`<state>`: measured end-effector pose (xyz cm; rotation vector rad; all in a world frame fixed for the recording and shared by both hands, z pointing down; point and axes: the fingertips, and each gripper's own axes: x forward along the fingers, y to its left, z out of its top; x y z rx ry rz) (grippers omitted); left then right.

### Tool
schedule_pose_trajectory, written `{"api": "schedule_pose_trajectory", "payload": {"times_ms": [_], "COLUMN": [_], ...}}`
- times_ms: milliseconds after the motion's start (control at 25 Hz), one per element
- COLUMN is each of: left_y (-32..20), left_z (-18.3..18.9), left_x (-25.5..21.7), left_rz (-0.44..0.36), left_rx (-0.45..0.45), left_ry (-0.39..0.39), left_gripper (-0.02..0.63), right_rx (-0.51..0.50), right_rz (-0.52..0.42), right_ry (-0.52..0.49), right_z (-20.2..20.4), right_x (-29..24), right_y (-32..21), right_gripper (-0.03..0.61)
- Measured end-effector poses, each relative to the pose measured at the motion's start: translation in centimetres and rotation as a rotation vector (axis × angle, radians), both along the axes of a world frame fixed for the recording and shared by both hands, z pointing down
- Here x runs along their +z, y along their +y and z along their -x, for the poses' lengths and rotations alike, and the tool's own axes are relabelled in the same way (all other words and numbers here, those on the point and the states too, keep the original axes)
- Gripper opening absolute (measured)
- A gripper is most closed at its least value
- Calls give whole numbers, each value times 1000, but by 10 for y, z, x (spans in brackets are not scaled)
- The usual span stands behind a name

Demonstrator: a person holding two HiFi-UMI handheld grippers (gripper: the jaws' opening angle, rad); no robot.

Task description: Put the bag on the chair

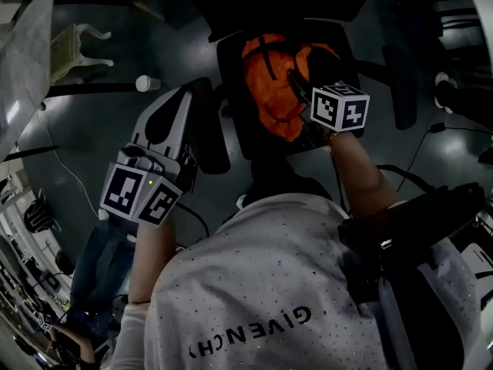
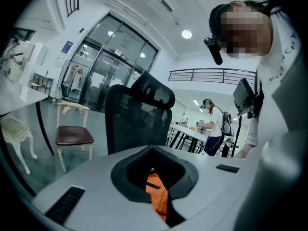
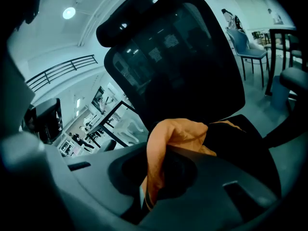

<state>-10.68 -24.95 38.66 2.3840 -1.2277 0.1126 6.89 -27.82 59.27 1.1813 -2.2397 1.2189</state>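
Note:
An orange bag with black straps lies on the seat of a black office chair. My right gripper reaches onto the bag from the near side. In the right gripper view, a fold of the orange bag is pinched between the jaws of the right gripper, with the chair's mesh back behind it. My left gripper hangs left of the chair beside its armrest, apart from the bag. The left gripper has its jaws together, and a strip of the bag shows beyond them.
The chair's armrests flank the seat. A white ornate chair and a small white cylinder stand on the dark floor at the left. A wooden-seat chair and another person by tables are in the room behind.

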Motion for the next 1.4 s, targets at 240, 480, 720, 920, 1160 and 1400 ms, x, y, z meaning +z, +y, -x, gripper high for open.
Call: {"api": "schedule_pose_trajectory", "payload": {"times_ms": [240, 480, 720, 920, 1160, 1400], "left_y": [13, 30, 52, 47, 52, 62], "left_z": [7, 7, -8, 4, 4, -4], "left_x": [36, 39, 47, 50, 57, 45], "left_rz": [62, 25, 47, 63, 81, 36], "left_rx": [-73, -106, -130, -127, -129, -71], "left_ry": [-26, -87, -75, -49, -91, -94], "left_gripper": [0, 0, 0, 0, 0, 0], "right_rx": [-4, 66, 70, 34, -91, -64], "right_rz": [24, 63, 86, 124, 175, 253], "right_ry": [34, 7, 44, 181, 318, 305], "right_z": [-10, -28, -52, -49, -51, -62], "right_x": [8, 2, 17, 42, 72, 86], "right_y": [12, 35, 53, 64, 97, 124], "right_gripper": [14, 14, 14, 14, 11, 11]}}
